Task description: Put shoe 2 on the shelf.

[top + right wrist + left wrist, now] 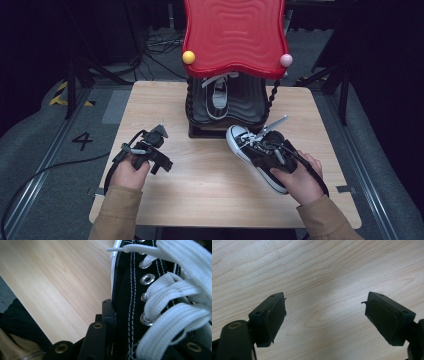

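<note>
Right gripper (265, 150) at 4 o'clock, jaws pinching black-and-white sneaker (250, 150) across its laced sides, toe pointing 11 o'clock. Left gripper (159, 150) at 8 o'clock, jaws spread over bare table (210, 195); open wood between them. Red-roofed shoe rack (232, 35) blocks 12 o'clock, second sneaker (219, 95) inside.

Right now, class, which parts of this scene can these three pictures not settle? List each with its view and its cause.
- Second shoe, high view: mostly hidden under the rack's red top.
- Held shoe, right gripper view: toe and heel cut off by the edges.
- Right gripper, high view: its fingers are lost against the black shoe.
- Left gripper, left gripper view: its body is cut off at the bottom edge.
</note>
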`<state>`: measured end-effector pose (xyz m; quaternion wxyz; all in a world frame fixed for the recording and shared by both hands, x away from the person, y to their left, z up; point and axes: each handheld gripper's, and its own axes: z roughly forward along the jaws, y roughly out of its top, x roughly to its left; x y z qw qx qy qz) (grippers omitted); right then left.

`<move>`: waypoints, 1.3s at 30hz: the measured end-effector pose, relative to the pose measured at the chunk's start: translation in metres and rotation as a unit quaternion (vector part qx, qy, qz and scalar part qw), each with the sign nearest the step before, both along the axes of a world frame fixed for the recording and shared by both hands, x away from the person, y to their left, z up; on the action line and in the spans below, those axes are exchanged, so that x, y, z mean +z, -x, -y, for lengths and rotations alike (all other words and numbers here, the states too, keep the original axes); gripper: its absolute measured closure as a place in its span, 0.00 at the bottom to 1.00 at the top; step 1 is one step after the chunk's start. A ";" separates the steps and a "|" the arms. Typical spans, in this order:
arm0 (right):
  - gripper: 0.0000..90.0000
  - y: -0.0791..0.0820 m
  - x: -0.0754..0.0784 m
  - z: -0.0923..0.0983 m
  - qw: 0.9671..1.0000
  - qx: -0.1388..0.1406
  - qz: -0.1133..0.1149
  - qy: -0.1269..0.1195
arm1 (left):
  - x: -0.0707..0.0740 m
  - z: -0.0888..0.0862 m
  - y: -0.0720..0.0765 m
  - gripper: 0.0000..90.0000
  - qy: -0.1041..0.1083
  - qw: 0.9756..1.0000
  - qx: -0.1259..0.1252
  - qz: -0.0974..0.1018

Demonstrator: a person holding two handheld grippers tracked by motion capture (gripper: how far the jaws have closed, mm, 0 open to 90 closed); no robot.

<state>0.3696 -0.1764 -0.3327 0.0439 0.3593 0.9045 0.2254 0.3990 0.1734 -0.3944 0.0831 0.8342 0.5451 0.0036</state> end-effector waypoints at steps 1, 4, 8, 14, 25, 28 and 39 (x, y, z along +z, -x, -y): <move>0.93 -0.001 0.003 0.001 1.000 -0.003 0.003 -0.001 | 0.000 0.000 0.000 0.19 0.000 1.000 0.000 0.001; 0.93 -0.005 0.011 0.002 1.000 -0.010 0.013 -0.003 | 0.000 -0.001 0.000 0.19 0.000 1.000 0.002 0.003; 0.93 -0.012 0.021 0.001 0.999 -0.021 0.025 -0.003 | 0.000 -0.001 0.000 0.19 0.001 1.000 0.004 0.003; 0.93 -0.030 0.030 -0.004 0.998 -0.041 0.040 -0.001 | 0.000 -0.001 0.000 0.19 -0.001 1.000 0.003 0.002; 0.93 -0.058 0.039 -0.011 0.995 -0.073 0.067 -0.008 | -0.001 -0.005 0.001 0.19 0.000 1.000 0.006 -0.001; 0.93 -0.067 0.038 -0.015 0.994 -0.079 0.075 -0.008 | -0.001 -0.007 0.003 0.19 -0.001 1.000 0.007 -0.001; 0.93 -0.096 0.029 -0.026 0.987 -0.130 0.096 0.001 | -0.003 -0.014 0.006 0.19 -0.001 1.000 0.015 -0.002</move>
